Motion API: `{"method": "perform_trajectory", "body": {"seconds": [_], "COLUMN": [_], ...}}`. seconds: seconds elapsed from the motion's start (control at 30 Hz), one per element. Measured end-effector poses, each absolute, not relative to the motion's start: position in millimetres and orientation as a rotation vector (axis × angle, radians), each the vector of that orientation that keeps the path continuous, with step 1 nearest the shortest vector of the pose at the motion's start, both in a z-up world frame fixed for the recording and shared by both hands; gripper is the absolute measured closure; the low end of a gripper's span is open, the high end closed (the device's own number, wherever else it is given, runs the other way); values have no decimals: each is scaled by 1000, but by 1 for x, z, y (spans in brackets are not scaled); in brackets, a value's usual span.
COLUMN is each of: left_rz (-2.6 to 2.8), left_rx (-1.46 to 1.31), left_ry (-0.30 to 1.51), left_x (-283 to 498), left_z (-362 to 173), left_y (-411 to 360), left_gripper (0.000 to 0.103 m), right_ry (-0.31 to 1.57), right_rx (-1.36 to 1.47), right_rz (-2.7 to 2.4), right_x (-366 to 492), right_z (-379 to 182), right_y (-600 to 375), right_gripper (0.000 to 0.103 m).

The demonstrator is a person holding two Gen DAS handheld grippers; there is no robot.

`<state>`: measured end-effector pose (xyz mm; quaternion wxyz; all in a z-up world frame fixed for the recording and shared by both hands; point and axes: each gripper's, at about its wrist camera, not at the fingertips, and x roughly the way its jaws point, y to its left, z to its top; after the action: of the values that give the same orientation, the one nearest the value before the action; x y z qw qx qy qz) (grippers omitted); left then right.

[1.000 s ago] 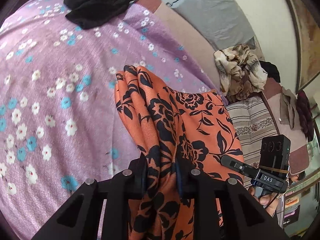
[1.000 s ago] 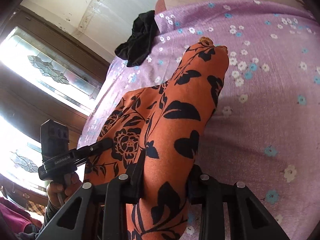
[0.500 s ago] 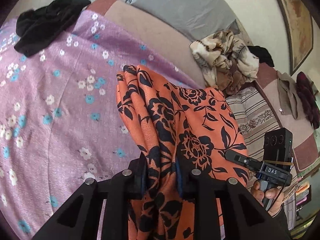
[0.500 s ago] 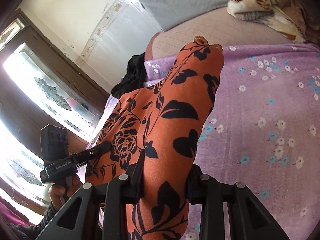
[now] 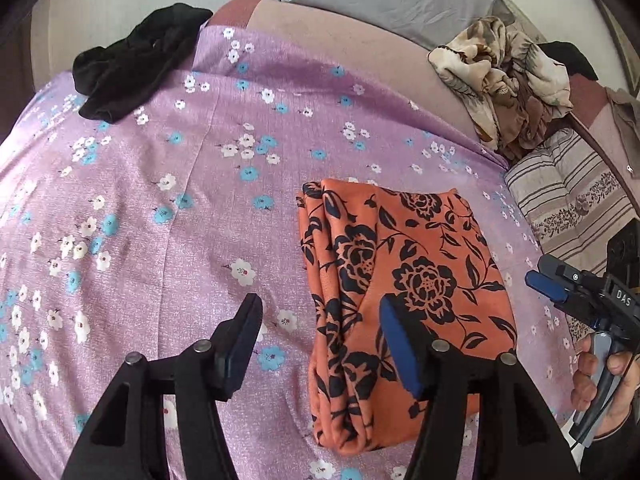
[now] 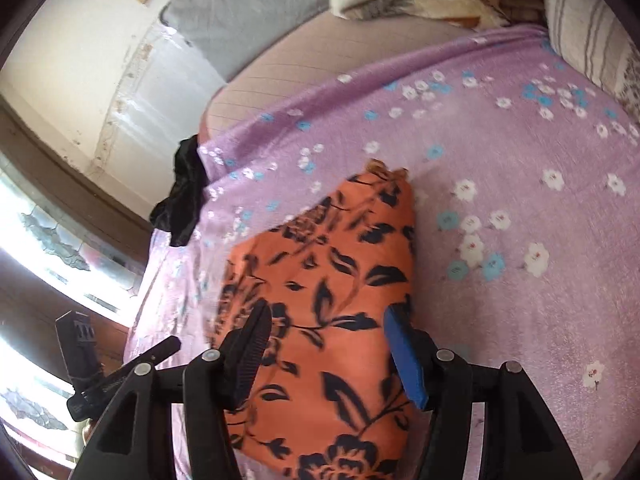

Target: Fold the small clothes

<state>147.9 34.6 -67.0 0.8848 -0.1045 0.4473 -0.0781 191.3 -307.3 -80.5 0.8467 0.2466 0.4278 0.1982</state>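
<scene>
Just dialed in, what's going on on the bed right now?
A person with a gripper in each hand is folding clothes. The orange floral garment lies folded on the purple flowered bedspread. The jaws of the left gripper and the right gripper are opening, neither pressing the cloth. A black garment lies at the bedspread's far corner, unfolded.

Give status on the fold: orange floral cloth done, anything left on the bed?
Done: the orange cloth with black flower print lies folded into a compact rectangle on the purple floral bedsheet. In hand: nothing; the left gripper and right gripper are both opening, their pads clear of the fabric. Left: a crumpled black garment at the sheet's far corner looks unfolded, as does the beige patterned bundle beyond it.
</scene>
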Motion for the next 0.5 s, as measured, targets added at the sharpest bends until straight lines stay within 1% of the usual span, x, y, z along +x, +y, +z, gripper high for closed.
{"method": "perform_trajectory", "body": {"seconds": [0.07, 0.1, 0.13, 0.2, 0.23, 0.33, 0.4, 0.5], "left_rz": [-182, -190, -183, -122, -98, -97, -94, -85], "left_rx": [-224, -206, -166, -74, -60, -139, -127, -109], "left_ry": [924, 930, 952, 1041, 1088, 1098, 1090, 1086], "left_x": [137, 133, 133, 140, 142, 138, 137, 135], "left_z": [-65, -71, -81, -109, -122, -128, -125, -124], "left_y": [27, 19, 11, -5, -5, 4, 5, 4], "left_gripper": [32, 29, 29, 29, 29, 29, 29, 29], "right_ry": [905, 919, 950, 1088, 1093, 1034, 991, 996], "right_rx": [534, 559, 582, 622, 661, 703, 690, 661], "right_rz": [519, 562, 575, 508, 492, 538, 571, 524], "right_x": [193, 193, 197, 202, 203, 202, 207, 231], "right_z": [-75, -80, -92, -129, -137, -114, -98, -106], "right_y": [-287, -278, -273, -274, -277, -276, -273, -268], "right_gripper": [22, 21, 21, 21, 21, 21, 21, 17]}}
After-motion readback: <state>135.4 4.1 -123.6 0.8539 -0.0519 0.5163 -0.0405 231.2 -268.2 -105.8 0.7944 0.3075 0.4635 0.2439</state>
